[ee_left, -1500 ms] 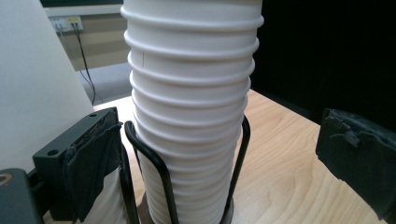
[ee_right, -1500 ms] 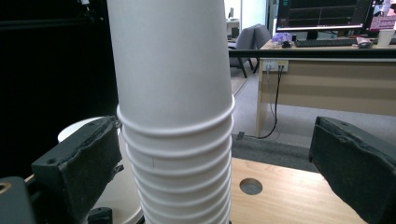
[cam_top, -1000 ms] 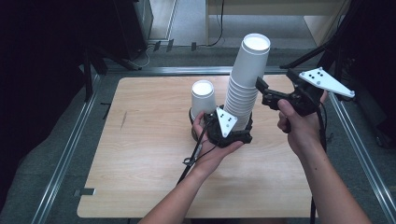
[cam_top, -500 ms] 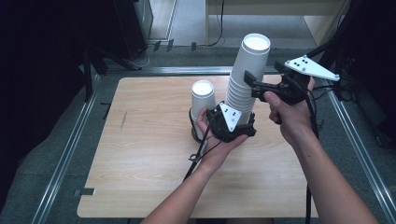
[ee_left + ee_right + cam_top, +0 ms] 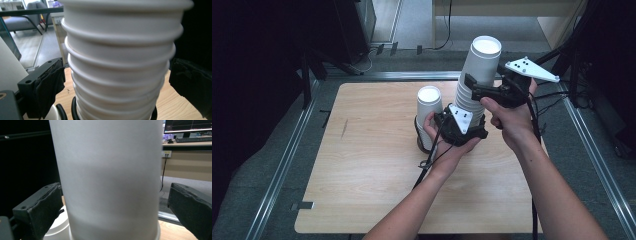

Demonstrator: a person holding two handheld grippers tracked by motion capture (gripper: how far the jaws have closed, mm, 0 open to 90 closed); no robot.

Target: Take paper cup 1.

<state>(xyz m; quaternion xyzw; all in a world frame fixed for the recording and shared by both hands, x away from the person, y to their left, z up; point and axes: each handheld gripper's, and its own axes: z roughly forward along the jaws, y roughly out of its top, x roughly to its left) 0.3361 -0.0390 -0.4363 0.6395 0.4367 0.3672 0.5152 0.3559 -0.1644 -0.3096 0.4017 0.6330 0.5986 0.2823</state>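
A tall stack of upturned white paper cups (image 5: 478, 70) stands on the wooden table (image 5: 372, 170). Beside it on the left is a shorter white cup (image 5: 429, 106). My left gripper (image 5: 464, 114) is low on the stack, and its pads press the ribbed rims (image 5: 117, 75) on both sides. My right gripper (image 5: 475, 86) is higher up. Its jaws straddle the smooth wall of the top cup (image 5: 110, 182), with a gap on the right side. The stack hides the left gripper's fingertips in the high view.
A black ring (image 5: 74, 111) circles the foot of the stack. Metal rails (image 5: 287, 155) frame the table's left and right sides. Black cables (image 5: 428, 160) trail from both grippers over the tabletop. Bare wood lies to the left and front.
My right gripper has moved left from beside the stack until its jaws straddle the upper cups. The left gripper has stayed at the base of the stack.
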